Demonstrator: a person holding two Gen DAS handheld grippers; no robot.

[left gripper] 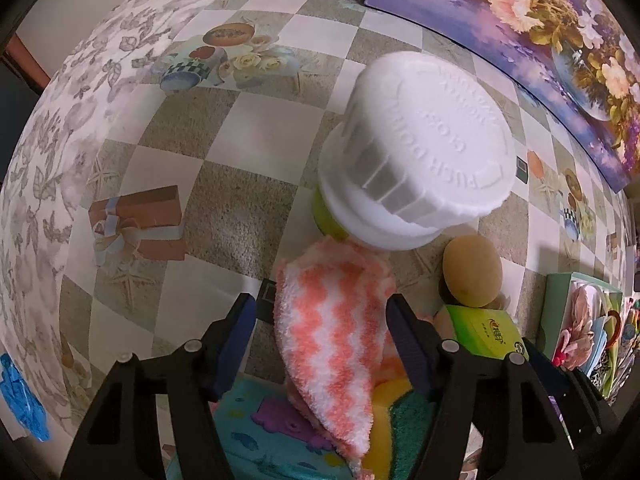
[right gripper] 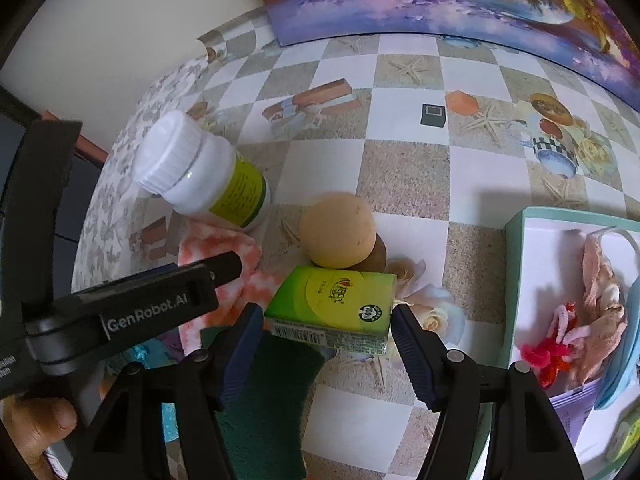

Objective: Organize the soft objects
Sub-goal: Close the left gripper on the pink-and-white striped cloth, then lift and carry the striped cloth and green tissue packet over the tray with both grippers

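An orange-and-white fluffy cloth (left gripper: pixel 332 332) lies on the table between the fingers of my open left gripper (left gripper: pixel 322 340), on top of a yellow-and-green sponge (left gripper: pixel 400 424). In the right wrist view the cloth (right gripper: pixel 224 256) lies under the left gripper. My right gripper (right gripper: pixel 326 344) is open around a green tissue pack (right gripper: pixel 336 304), fingers apart from its sides. A tan sponge ball (right gripper: pixel 338 230) sits just behind the pack and also shows in the left wrist view (left gripper: pixel 472 270). The dark green sponge (right gripper: pixel 268 400) lies below the right gripper.
A white-capped bottle with a green label (right gripper: pixel 200 172) lies on its side by the cloth; it looms in the left wrist view (left gripper: pixel 416 148). A pale green box (right gripper: pixel 516 240) at right holds soft items. A floral painting (right gripper: pixel 480 4) stands behind.
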